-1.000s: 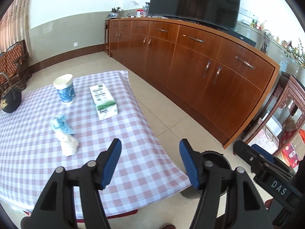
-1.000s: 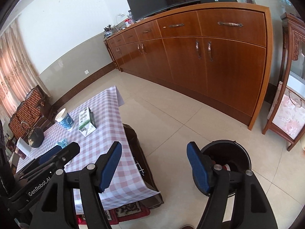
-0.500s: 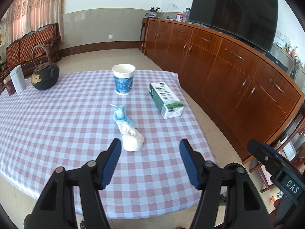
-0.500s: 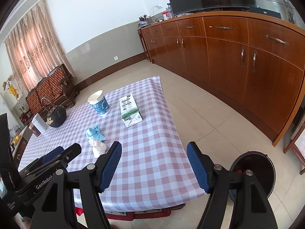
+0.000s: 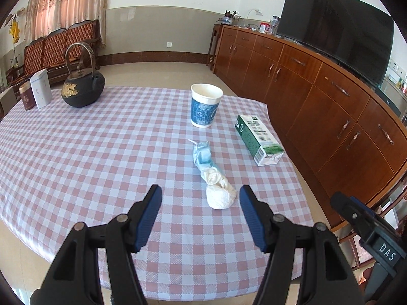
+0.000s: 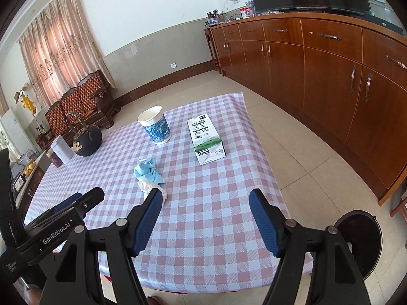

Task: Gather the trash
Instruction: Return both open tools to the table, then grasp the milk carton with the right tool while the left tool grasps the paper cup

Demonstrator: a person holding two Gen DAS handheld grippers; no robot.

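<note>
At the near edge of the tabletop point(image 5: 76, 167), both tools hover with nothing between the pads: left gripper point(image 5: 201, 213) spread, right gripper point(image 6: 206, 218) spread. Just past the left one lies the white tissue wad point(image 5: 220, 197), touching the crumpled blue mask point(image 5: 202, 155) behind it. Further toward the right edge: milk carton point(image 5: 258, 139) on its side; paper cup point(image 5: 205, 108) upright beyond. Far left corner: black kettle point(image 5: 82, 89), likely not trash. Bin point(image 6: 361, 241) on the floor off the near right corner. Progress: judging by the layout, nothing collected yet, four items left. Versus a second ago: both views have swung from cabinets and floor onto the table; tissue now close ahead of the left gripper.
</note>
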